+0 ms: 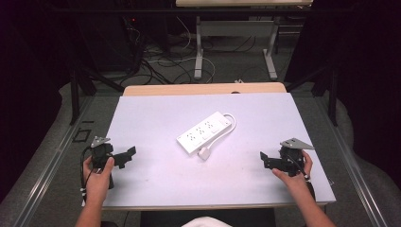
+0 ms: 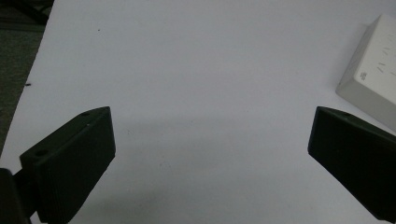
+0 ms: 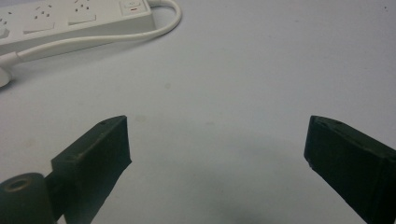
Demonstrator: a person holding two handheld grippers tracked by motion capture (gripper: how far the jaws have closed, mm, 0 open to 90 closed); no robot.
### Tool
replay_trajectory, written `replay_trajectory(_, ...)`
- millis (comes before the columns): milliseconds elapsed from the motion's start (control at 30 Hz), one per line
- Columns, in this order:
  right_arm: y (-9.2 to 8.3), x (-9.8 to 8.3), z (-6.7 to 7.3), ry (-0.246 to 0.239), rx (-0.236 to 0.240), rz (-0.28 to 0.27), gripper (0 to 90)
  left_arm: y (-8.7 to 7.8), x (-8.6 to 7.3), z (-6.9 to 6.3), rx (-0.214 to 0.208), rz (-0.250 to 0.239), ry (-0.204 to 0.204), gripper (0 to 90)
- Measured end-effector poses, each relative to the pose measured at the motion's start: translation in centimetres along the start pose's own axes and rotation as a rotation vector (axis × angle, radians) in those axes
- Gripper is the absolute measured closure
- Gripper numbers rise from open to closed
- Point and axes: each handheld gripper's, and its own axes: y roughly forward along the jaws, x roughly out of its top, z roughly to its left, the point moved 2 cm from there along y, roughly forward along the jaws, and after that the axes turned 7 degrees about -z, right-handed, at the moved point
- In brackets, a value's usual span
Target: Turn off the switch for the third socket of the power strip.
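A white power strip lies at an angle in the middle of the white table. Its white cable loops round the far end and runs back to a plug by the near end. My left gripper is at the left edge, held in a hand, open and holding nothing. My right gripper is at the right edge, also open and holding nothing. One corner of the strip sits right of my left gripper. The strip and cable lie beyond my right gripper.
The table's wooden far edge shows past the white top. Beyond it are another desk's legs and loose cables on the floor. Dark curtains close in both sides. Bare tabletop lies between both grippers and the strip.
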Motion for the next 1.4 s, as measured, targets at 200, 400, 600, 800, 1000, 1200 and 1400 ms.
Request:
replay_trajectory(200,0.1,0.0,0.0,0.003,0.002,-0.002,6.3,0.2,-0.4,0.1,-0.001,0.015,0.02,0.8)
replay_trajectory(400,0.1,0.0,0.0,0.002,0.002,-0.001,6.3,0.4,-0.8,0.1,0.002,0.017,0.01,0.8)
replay_trajectory(600,0.2,0.0,0.0,-0.004,0.002,-0.002,6.3,0.6,-1.0,0.1,0.001,0.023,0.01,0.8)
replay_trajectory(800,0.2,0.0,0.0,-0.005,0.004,0.0,6.4,0.7,-1.1,0.3,0.002,0.024,0.003,0.8)
replay_trajectory(1000,0.2,-0.1,0.0,-0.008,0.004,0.001,6.4,0.7,-1.1,0.4,0.003,0.026,0.003,0.9)
replay_trajectory(1200,0.2,0.0,-0.1,-0.008,0.003,0.0,6.4,0.6,-1.0,0.5,0.001,0.032,0.003,0.9)
replay_trajectory(1400,0.2,0.0,-0.1,0.008,0.004,0.002,6.4,0.6,-1.0,0.6,0.008,0.016,-0.007,0.9)
